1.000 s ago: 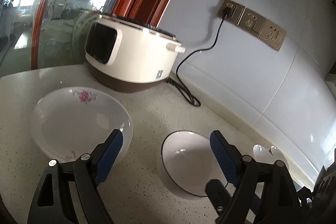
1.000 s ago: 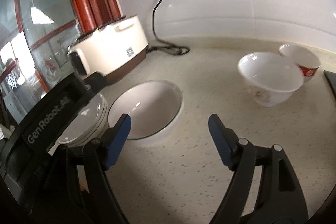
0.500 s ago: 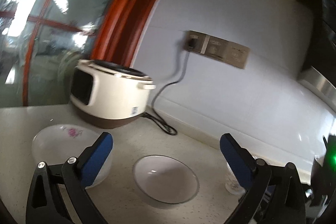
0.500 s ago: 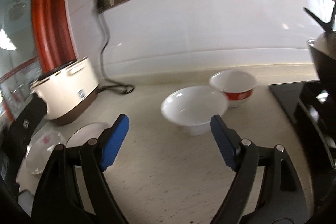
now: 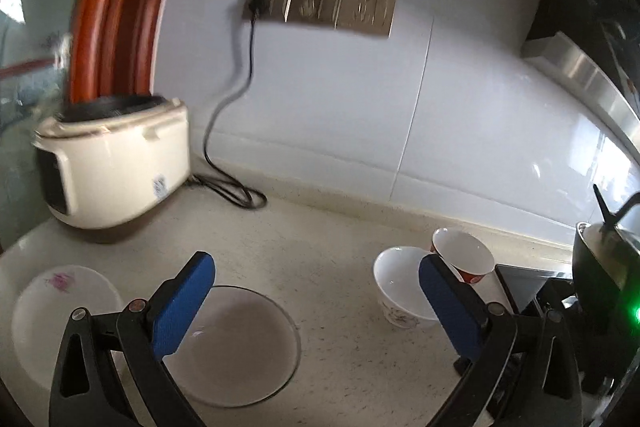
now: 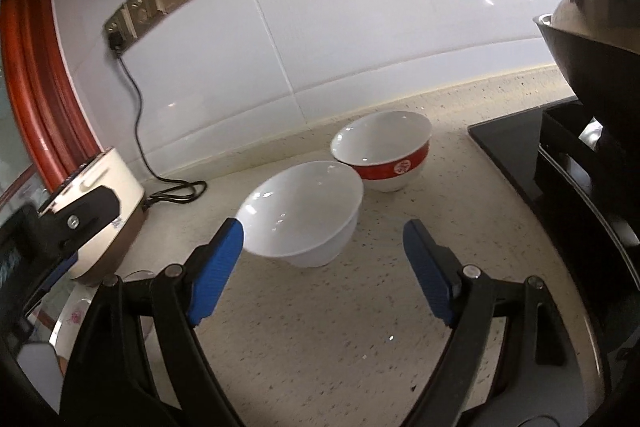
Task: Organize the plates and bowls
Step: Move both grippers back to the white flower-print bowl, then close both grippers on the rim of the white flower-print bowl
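In the left wrist view, a shallow dark-rimmed plate (image 5: pixel 240 343) lies on the counter just ahead of my open, empty left gripper (image 5: pixel 316 301). A white plate with a pink flower (image 5: pixel 60 303) lies at the left. A white bowl (image 5: pixel 396 291) and a red-banded bowl (image 5: pixel 464 259) stand at the right. In the right wrist view, my right gripper (image 6: pixel 324 267) is open and empty, just short of the white bowl (image 6: pixel 304 211). The red-banded bowl (image 6: pixel 384 151) stands behind it, touching or nearly so.
A cream rice cooker (image 5: pixel 112 163) stands at the back left, its black cord (image 5: pixel 224 131) running up to wall sockets (image 5: pixel 320 7). A black stove top (image 6: pixel 532 147) with a dark wok (image 6: pixel 600 39) is at the right. The tiled wall (image 6: pixel 360 7) bounds the counter behind.
Both grippers have swung to the right and stayed open. The two bowls are now centred before the right gripper and have come into the left view.
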Tool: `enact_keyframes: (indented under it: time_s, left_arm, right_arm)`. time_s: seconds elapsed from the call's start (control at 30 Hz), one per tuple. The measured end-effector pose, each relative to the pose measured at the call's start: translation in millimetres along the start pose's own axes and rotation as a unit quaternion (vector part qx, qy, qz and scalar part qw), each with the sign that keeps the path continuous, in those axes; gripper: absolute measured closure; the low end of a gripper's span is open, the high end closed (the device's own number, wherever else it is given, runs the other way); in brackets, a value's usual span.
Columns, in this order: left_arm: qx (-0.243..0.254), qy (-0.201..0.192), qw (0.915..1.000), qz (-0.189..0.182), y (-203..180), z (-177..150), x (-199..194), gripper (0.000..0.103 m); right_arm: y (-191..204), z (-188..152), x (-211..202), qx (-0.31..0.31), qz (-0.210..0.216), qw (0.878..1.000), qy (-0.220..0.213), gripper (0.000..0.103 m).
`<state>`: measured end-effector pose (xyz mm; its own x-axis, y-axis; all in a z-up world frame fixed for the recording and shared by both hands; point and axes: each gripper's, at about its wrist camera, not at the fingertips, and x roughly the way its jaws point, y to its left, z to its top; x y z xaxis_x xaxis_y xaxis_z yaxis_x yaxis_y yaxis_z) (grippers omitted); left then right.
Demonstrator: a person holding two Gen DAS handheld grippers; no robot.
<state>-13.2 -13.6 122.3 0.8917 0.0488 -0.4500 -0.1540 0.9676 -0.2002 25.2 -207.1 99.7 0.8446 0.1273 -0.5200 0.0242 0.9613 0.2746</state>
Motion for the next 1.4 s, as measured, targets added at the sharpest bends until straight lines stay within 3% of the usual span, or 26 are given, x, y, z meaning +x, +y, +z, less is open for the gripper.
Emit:
enact_keyframes:
  time_s: [0.13, 0.3, 0.43, 0.57, 0.63, 0.7, 0.8, 0.87, 0.93, 1.2, 1.33, 1.4]
  left_arm:
    - [-0.021, 0.058, 0.9980, -0.011, -2.0, 4.1, 34.0, 0.000]
    - [-0.041, 0.083, 0.9956, -0.007, 1.0, -2.0, 58.0, 0.000]
    - [-0.021, 0.103, 0.9944, -0.007, -13.4, -6.1, 81.5, 0.000]
    - [0.012, 0.108, 0.9940, 0.010, -34.0, -5.3, 97.7, 0.000]
    - [0.016, 0.120, 0.9925, 0.012, -38.3, -6.8, 106.5, 0.001]
    - [0.018, 0.136, 0.9905, 0.013, -40.0, -9.7, 116.7, 0.004]
    - [0.025, 0.162, 0.9865, 0.002, -41.2, -14.3, 129.5, 0.016]
    - [0.028, 0.174, 0.9844, -0.008, -41.3, -16.1, 135.3, 0.027]
    - [0.031, 0.181, 0.9830, -0.014, -41.4, -18.3, 139.0, 0.032]
    - [0.040, 0.173, 0.9839, -0.025, -45.2, -20.1, 130.4, 0.032]
    - [0.045, 0.185, 0.9809, -0.039, -47.2, -23.1, 135.4, 0.057]
    - [0.047, 0.193, 0.9788, -0.051, -48.6, -25.6, 138.2, 0.062]
  right_arm:
    - [-9.4, 2.7, 9.4, 0.019, 0.008, 1.000, 0.014, 0.019]
    - [-10.2, 6.2, 18.3, 0.020, 0.016, 1.000, 0.018, 0.019]
    - [-7.5, 3.4, 33.8, 0.010, 0.014, 0.999, 0.039, 0.023]
    - [-8.5, -0.3, 47.9, 0.013, 0.020, 0.997, 0.071, 0.037]
    - [-10.4, -1.0, 48.3, 0.020, 0.029, 0.997, 0.075, 0.039]
    - [-9.4, -0.5, 47.3, 0.016, 0.032, 0.996, 0.080, 0.053]
    - [-8.8, -1.1, 46.9, 0.003, 0.003, 0.996, 0.092, 0.066]
    - [-16.1, -2.5, 51.5, 0.023, 0.004, 0.993, 0.115, 0.068]
    - [-22.5, -2.9, 55.6, 0.045, 0.016, 0.991, 0.128, 0.068]
    - [-22.5, -4.9, 55.1, 0.049, 0.026, 0.991, 0.122, 0.068]
    - [-19.9, -7.3, 57.7, 0.039, 0.021, 0.991, 0.124, 0.068]
    - [-20.3, -7.5, 58.5, 0.040, 0.018, 0.991, 0.126, 0.068]
